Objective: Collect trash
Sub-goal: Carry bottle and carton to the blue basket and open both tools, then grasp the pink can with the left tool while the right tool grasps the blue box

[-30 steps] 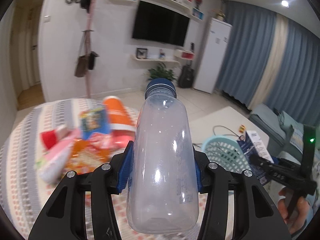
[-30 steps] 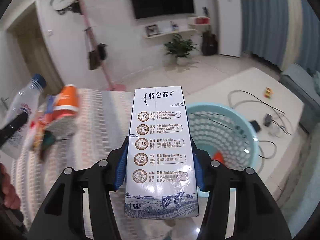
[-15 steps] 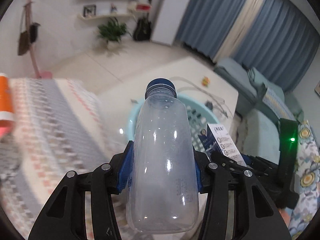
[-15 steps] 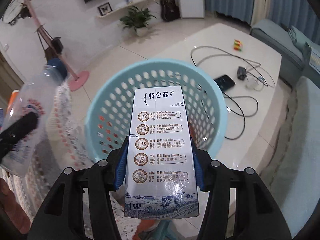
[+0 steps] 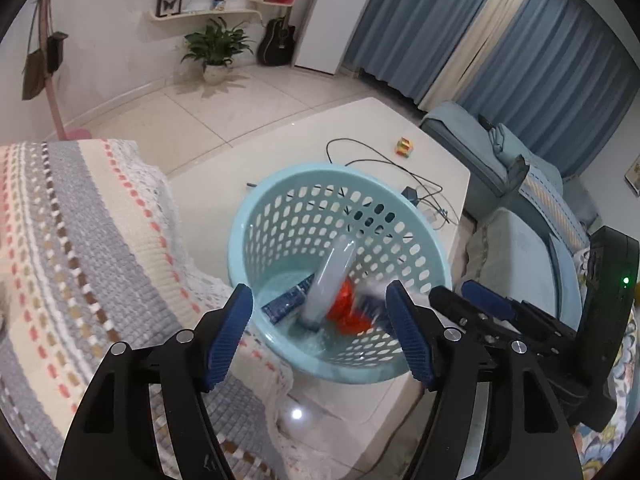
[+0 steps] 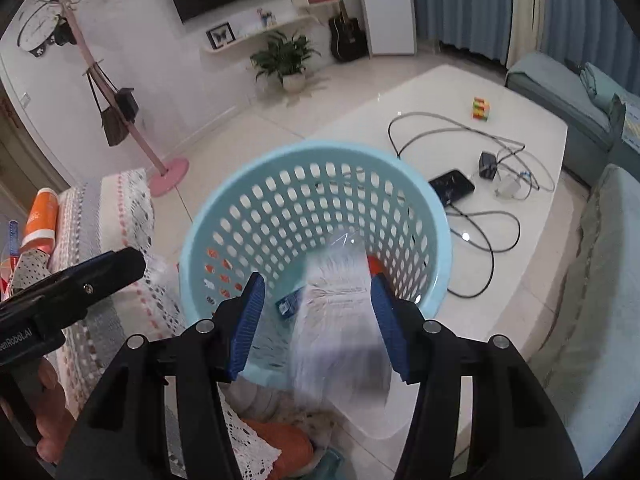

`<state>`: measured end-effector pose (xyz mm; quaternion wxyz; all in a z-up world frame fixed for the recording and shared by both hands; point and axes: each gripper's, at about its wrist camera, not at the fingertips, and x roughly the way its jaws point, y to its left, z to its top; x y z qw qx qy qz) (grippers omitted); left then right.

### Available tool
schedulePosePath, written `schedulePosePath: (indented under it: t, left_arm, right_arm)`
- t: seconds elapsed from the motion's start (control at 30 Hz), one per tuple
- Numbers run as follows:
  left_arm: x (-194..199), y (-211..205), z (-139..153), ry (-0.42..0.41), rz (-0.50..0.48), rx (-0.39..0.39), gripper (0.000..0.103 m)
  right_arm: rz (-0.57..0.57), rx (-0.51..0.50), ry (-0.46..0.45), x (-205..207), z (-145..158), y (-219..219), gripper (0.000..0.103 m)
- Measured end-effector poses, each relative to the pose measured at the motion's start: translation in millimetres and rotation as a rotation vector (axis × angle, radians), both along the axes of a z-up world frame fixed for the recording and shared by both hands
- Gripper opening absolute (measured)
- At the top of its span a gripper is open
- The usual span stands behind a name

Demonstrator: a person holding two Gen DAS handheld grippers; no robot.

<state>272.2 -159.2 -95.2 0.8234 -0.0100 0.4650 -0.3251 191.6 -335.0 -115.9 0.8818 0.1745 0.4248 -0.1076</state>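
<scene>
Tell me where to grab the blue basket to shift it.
Take the basket by its near rim from above, one finger inside and one outside: it stands upright, mouth open, its body too wide but its wall thin enough for the right gripper.

Both my wrist cams look steeply down, close above the basket (image 5: 280, 200) (image 6: 224, 216). Left cam views it from the cloth (image 5: 80, 240) side; right cam sits further right, possibly slightly higher. Shared: basket, white table (image 5: 360, 128) (image 6: 520, 248), cables.
</scene>
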Motion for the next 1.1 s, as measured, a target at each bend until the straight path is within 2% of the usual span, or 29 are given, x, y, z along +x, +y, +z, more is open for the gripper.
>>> schedulePosePath:
  t: [0.13, 0.33, 0.57, 0.8, 0.97, 1.1]
  left_arm:
    - [-6.0, 8.2, 3.9, -0.006, 0.003, -0.004, 0.068]
    - [-20.7, 28.2, 15.4, -0.056, 0.023, 0.0, 0.067]
    - [-36.0, 67.5, 41.3, -0.125, 0.107, -0.025, 0.066]
    - [-50.2, 131.8, 74.6, -0.227, 0.243, -0.036, 0.066]
    - [-55.1, 193.7, 93.3, -0.299, 0.382, -0.004, 0.066]
    - [-51.3, 246.2, 101.1, -0.319, 0.489, 0.028, 0.067]
  right_arm:
    - [-0.005, 0.018, -0.012, -2.5, 4.5, 2.6, 0.052]
    - [0.01, 0.014, -0.018, -3.4, 10.8, 15.4, 0.052]
    - [0.091, -0.017, -0.074, -2.2, 33.3, 51.1, 0.052]
    - [0.216, -0.049, -0.133, 3.1, 58.4, 102.6, 0.052]
    - [0.319, -0.078, -0.161, 13.4, 75.8, 151.5, 0.052]
    - [0.419, -0.089, -0.194, 27.3, 95.3, 197.7, 0.052]
